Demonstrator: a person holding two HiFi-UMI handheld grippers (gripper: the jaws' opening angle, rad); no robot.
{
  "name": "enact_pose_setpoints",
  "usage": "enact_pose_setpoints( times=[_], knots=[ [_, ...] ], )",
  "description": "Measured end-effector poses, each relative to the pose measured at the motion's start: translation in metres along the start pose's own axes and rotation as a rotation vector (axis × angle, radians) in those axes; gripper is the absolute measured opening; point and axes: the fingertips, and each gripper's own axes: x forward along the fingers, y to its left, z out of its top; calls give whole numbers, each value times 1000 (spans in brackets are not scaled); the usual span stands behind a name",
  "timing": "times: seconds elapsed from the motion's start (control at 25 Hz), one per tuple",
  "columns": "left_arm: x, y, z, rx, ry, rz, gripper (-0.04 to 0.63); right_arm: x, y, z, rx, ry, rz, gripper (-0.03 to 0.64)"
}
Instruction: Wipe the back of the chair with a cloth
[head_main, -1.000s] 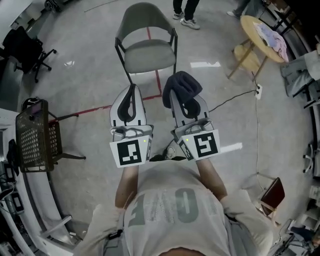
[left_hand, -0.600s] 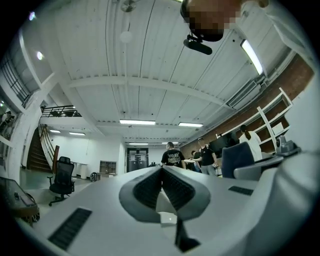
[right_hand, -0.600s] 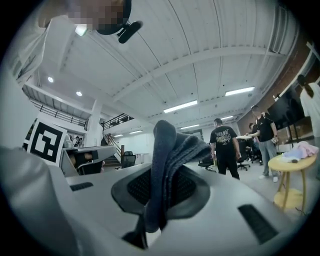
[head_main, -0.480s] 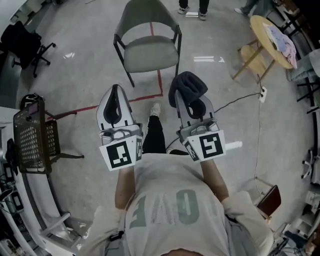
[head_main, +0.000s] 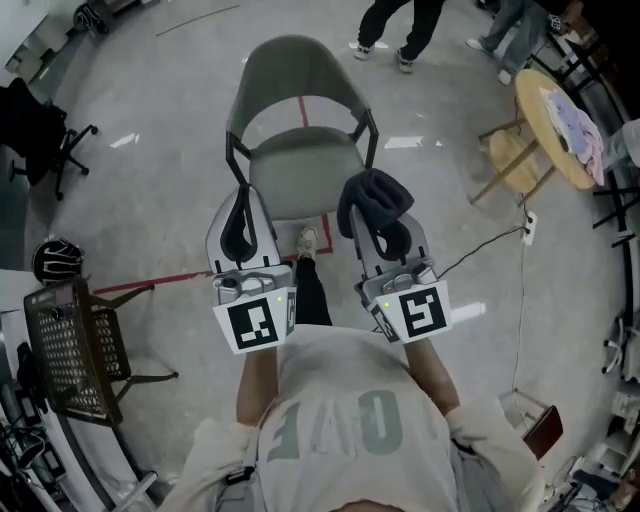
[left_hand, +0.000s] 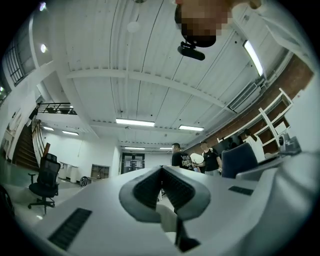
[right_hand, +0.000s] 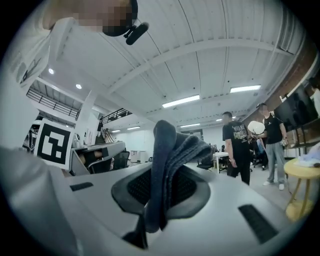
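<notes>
Two grippers hide the chair's near seat edge: your left gripper is closed on nothing, while your right gripper pinches the cloth, draped over its tips.

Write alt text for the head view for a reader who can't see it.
Seen from above, a person holds two grippers toward a grey chair: the right gripper is shut on a dark cloth, the left gripper shut and empty. A round table stands upper right.
</notes>
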Motion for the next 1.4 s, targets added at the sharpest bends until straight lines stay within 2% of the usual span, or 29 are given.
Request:
enact_pose_setpoints(
  times=[0.24, 0.4, 0.48, 0.6, 0.96, 1.16, 1.28, 1.4],
  knots=[
    [156, 54, -11, -3, -22, -49, 14, 167, -44, 22, 9, -11, -6, 54],
    [222, 76, -22, 15, -25, -86, 14, 239, -67, 22, 28, -7, -23, 54],
    [245, 92, -33, 1, -15, -73, 14, 267, -69, 21, 26, -7, -17, 54],
    [269, 98, -47, -58, 8, -52, 14, 287, -80, 21, 8, 1, -9, 54],
    [316, 63, -62, -18, 32, -52, 14, 310, -132, 7, 14, 43, -3, 54],
    [337, 62, -71, -15, 23, -52, 14, 327, -150, 5, 9, 27, -5, 54],
    [347, 62, -88, -19, 46, -81, 14, 343, -146, 2, 51, 3, 4, 54],
    [364, 56, -116, -11, 73, -98, 14, 362, -154, -23, 37, 26, 20, 54]
  ],
)
